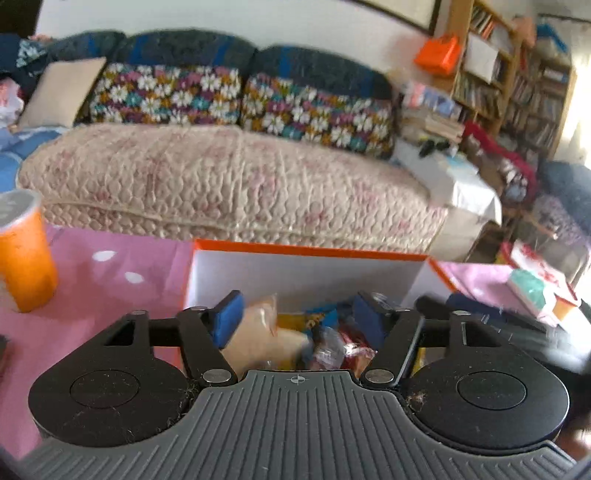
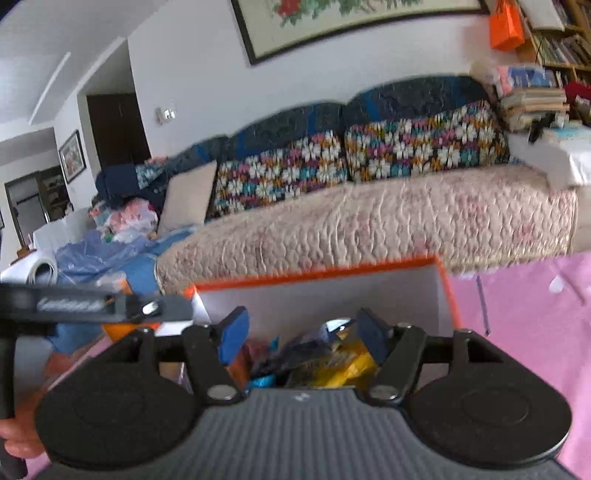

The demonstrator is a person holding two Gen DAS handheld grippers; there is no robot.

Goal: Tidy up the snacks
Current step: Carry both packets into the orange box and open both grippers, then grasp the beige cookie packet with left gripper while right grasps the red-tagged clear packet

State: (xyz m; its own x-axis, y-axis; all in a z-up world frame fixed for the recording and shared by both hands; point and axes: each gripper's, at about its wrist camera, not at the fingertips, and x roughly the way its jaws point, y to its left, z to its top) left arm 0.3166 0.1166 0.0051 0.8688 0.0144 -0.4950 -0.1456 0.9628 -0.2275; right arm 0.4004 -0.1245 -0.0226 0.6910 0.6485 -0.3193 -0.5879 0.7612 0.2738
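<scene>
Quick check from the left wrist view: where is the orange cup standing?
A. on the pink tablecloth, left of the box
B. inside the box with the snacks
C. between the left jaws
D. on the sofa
A: the orange cup stands on the pink tablecloth, apart from the box on its left side.

sofa (image 1: 229, 184) | floral cushions (image 1: 166, 94) | bookshelf (image 1: 517, 85) | framed picture (image 2: 332, 22)

- Left gripper (image 1: 299, 319): blue-padded fingers (image 1: 229, 317) stand apart, nothing pinched between them; it tilts downward.
- Right gripper (image 2: 303, 334): fingers (image 2: 233, 334) also spread with nothing clamped, pointing slightly downward.
- A hand (image 2: 16, 441) grips a black handle at the lower left of the right wrist view.
</scene>
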